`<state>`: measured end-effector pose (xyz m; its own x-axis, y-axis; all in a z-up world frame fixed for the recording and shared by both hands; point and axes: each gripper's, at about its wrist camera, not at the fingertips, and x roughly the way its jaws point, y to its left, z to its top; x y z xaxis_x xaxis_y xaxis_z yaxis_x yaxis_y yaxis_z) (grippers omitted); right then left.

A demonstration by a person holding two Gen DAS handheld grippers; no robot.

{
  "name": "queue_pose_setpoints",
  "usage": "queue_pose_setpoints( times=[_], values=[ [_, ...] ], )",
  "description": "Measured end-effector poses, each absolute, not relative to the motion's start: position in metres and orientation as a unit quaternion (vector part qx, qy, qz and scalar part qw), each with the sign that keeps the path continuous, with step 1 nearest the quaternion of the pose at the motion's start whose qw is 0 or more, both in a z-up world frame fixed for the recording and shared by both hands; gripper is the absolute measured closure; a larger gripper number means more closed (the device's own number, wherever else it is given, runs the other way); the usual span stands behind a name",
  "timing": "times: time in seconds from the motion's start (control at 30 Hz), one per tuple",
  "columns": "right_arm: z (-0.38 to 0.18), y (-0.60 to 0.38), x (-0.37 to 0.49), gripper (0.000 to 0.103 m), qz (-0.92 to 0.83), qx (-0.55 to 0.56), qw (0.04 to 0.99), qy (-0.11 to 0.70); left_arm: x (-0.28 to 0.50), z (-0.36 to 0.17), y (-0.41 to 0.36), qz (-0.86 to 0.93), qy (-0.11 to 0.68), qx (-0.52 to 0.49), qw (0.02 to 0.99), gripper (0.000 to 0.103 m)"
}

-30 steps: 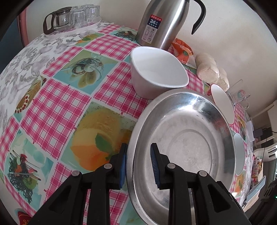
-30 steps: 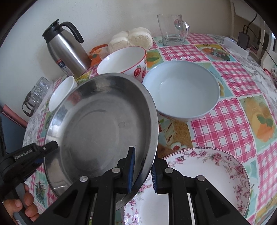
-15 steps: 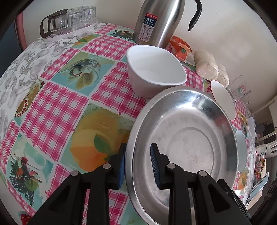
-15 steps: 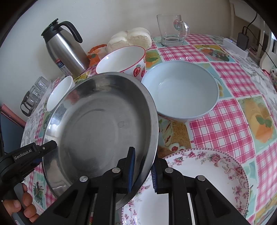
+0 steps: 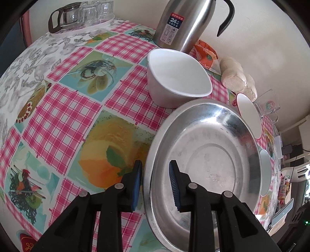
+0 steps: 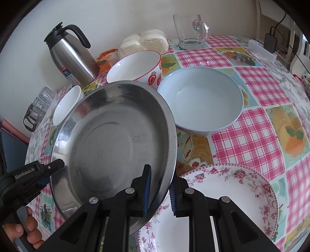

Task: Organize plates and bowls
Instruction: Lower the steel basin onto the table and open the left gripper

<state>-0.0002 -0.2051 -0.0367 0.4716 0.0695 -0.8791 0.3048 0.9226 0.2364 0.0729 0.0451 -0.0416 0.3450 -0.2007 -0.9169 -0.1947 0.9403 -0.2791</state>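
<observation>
A large steel plate (image 5: 205, 160) (image 6: 114, 147) is held tilted above the table by both grippers. My left gripper (image 5: 155, 182) straddles its near rim, the pads a little apart from the metal. My right gripper (image 6: 159, 193) is shut on the opposite rim, over the edge of a floral plate (image 6: 232, 195). The left gripper also shows in the right wrist view (image 6: 50, 170). A white bowl (image 5: 178, 77), a strawberry bowl (image 6: 135, 66) and a pale blue bowl (image 6: 201, 98) stand behind the steel plate.
A steel thermos (image 5: 182, 23) (image 6: 71, 54), a bag of buns (image 6: 143, 42) and a glass mug (image 6: 191, 31) stand along the wall. A tray with a glass pot and cups (image 5: 77, 15) is at the far left. A power strip (image 6: 265, 48) lies at the right.
The left gripper's jaws have opened a little around the steel plate's rim. The steel plate and both grippers have shifted slightly; the right grip holds.
</observation>
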Motion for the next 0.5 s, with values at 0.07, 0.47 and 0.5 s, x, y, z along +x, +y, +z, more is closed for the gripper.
queue_pose_setpoints(
  times=[0.07,0.47,0.5],
  values=[
    [-0.035,-0.206,-0.001,0.07,-0.067,0.191,0.838,0.507,0.072,-0.039,0.047,0.002,0.571,-0.175,0.802,0.072],
    [-0.009,-0.202,-0.011,0.064,-0.083,0.165,0.848,0.497,0.065,-0.009,0.049,0.005,0.544,-0.163,0.823,0.046],
    [-0.008,-0.203,-0.012,0.063,-0.085,0.167,0.848,0.496,0.065,-0.009,0.048,0.007,0.546,-0.16,0.822,0.045]
  ],
)
